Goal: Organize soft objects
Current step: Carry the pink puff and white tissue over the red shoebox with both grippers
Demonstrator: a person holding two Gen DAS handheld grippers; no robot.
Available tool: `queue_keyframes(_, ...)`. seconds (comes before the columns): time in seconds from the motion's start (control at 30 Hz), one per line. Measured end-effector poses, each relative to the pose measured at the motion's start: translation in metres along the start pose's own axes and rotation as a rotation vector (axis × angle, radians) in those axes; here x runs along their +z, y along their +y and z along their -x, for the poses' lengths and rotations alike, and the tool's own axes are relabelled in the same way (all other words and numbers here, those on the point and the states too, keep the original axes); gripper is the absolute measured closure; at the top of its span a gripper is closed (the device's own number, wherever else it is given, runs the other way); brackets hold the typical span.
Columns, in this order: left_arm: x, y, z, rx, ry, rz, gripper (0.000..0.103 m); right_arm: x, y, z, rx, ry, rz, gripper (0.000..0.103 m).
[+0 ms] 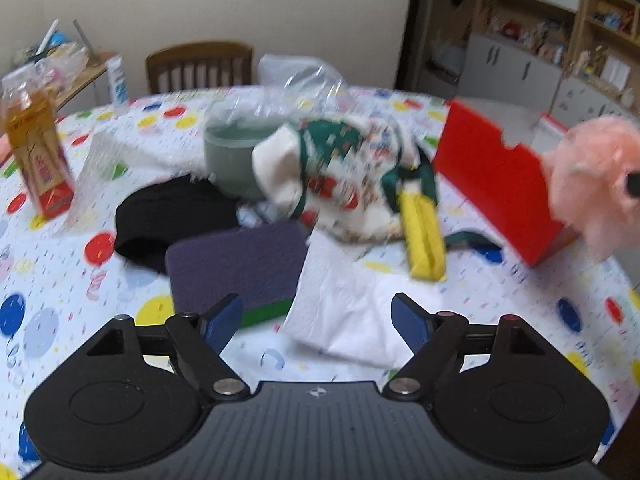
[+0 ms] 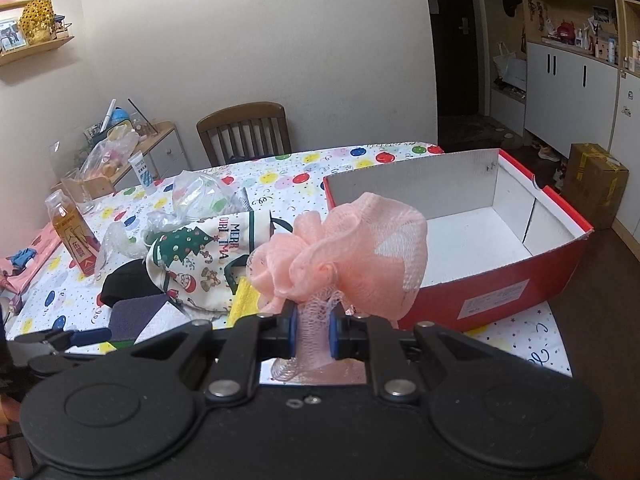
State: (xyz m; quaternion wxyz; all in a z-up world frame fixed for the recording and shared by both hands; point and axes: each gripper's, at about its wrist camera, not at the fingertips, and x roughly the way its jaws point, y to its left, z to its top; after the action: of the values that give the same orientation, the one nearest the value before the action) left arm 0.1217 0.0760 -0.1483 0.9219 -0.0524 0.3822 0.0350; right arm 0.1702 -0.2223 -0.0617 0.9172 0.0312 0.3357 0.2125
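Note:
My right gripper (image 2: pixel 313 338) is shut on a pink mesh bath pouf (image 2: pixel 344 252) and holds it in the air just left of the open red shoebox (image 2: pixel 500 284), whose white inside holds nothing. The pouf also shows in the left wrist view (image 1: pixel 596 176) beside the red box (image 1: pixel 492 176). My left gripper (image 1: pixel 318 326) is open and empty, low over the table, near a purple-and-green sponge (image 1: pixel 236 272) and a white paper towel (image 1: pixel 352 308). A Christmas-print cloth bag (image 1: pixel 344 172), a yellow cloth (image 1: pixel 422 236) and a black cloth (image 1: pixel 168 216) lie beyond.
A grey-green cup (image 1: pixel 232 152) and clear plastic bag (image 1: pixel 304 76) stand behind the cloth bag. A bottle of amber drink (image 1: pixel 38 156) stands at the left. A wooden chair (image 2: pixel 244 132) is at the table's far side. A cardboard box (image 2: pixel 596 184) sits on the floor right.

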Motion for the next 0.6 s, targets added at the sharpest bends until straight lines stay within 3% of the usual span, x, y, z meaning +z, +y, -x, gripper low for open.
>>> queue_keyframes(0.23,-0.010,-0.004,-0.024,-0.001,0.078,0.087,0.022,0.000,-0.004,-0.006,0.008,0.017,0.011,0.089)
queue_keyframes(0.37,-0.005,-0.011,-0.037,0.011,0.086,0.086,0.025,0.001,-0.008,-0.008,0.011,0.024,0.023,0.089)
queue_keyframes(0.57,0.001,-0.026,-0.050,0.032,0.092,0.059,0.063,0.003,-0.010,-0.011,0.014,0.027,0.032,0.089)
queue_keyframes(0.6,0.003,-0.028,-0.051,0.035,0.092,0.052,0.075,0.004,-0.011,-0.012,0.015,0.027,0.035,0.089)
